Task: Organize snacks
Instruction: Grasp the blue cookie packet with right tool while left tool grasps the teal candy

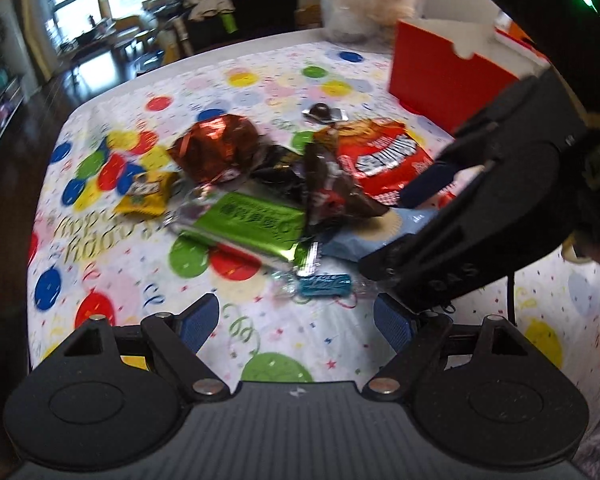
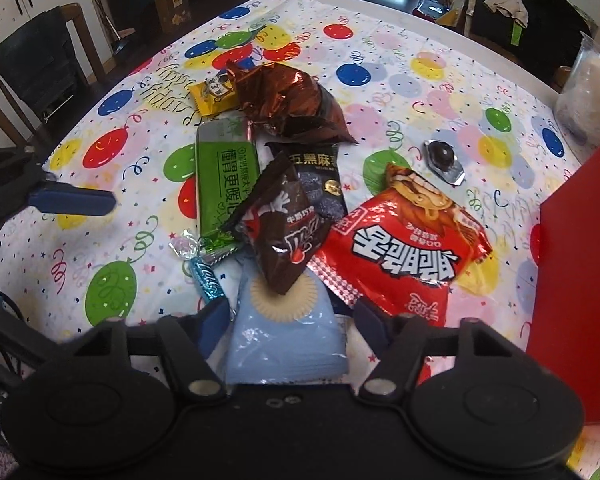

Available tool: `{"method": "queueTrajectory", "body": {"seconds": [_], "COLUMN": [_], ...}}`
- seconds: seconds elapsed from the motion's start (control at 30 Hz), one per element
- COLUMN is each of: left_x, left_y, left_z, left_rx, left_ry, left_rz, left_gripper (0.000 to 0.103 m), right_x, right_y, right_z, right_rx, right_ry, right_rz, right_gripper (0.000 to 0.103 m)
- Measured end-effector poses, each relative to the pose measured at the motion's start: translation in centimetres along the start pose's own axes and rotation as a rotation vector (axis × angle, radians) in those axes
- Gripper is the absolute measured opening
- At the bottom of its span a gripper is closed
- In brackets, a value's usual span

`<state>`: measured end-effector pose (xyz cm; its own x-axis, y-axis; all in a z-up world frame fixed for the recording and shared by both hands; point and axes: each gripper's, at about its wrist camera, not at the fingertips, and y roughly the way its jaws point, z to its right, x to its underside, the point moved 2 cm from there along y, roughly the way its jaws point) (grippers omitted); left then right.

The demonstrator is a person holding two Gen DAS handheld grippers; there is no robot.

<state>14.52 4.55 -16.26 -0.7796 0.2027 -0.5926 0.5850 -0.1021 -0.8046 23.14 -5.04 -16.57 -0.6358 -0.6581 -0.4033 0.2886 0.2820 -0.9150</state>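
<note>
A pile of snacks lies on the balloon-print tablecloth (image 2: pixel 420 80): a red noodle packet (image 2: pixel 404 248), a dark brown chocolate packet (image 2: pixel 284 236), a green bar (image 2: pixel 226 172), a black sesame packet (image 2: pixel 320 176), a brown foil bag (image 2: pixel 288 100), a yellow packet (image 2: pixel 212 96), a blue candy (image 2: pixel 206 280) and a light blue packet (image 2: pixel 288 344). My right gripper (image 2: pixel 290 320) is open, its fingers on either side of the light blue packet. My left gripper (image 1: pixel 296 320) is open and empty, just short of the blue candy (image 1: pixel 326 284).
A red box (image 2: pixel 576 292) stands at the right of the table. A small dark wrapped sweet (image 2: pixel 444 160) lies apart from the pile. A clear bag of white stuff (image 2: pixel 596 96) stands at the far right corner. A chair (image 2: pixel 40 68) is beyond the left edge.
</note>
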Motion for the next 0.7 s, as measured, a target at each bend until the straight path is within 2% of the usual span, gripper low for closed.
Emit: {"method": "queueTrajectory", "body": {"seconds": [0.3, 0.53, 0.7], "left_x": [-0.4, -1.1, -1.3], "left_y": [2.0, 3.1, 3.7], "left_z": [0.9, 0.7, 0.6], "left_rx": [0.002, 0.036, 0.012], "left_ry": [0.056, 0.021, -0.010], "left_rz": [-0.013, -0.022, -0.029], "left_gripper": [0.085, 0.085, 0.079], "right_x": [0.2, 1.5, 2.5], "right_y": [-0.9, -2.7, -4.5], "right_z": [0.9, 2.1, 2.8], "right_rx": [-0.042, -0.077, -0.089], "right_ry": [0.032, 0.096, 0.152], "right_rz": [0.000, 0.000, 0.030], "right_gripper": [0.050, 0.048, 0.045]}}
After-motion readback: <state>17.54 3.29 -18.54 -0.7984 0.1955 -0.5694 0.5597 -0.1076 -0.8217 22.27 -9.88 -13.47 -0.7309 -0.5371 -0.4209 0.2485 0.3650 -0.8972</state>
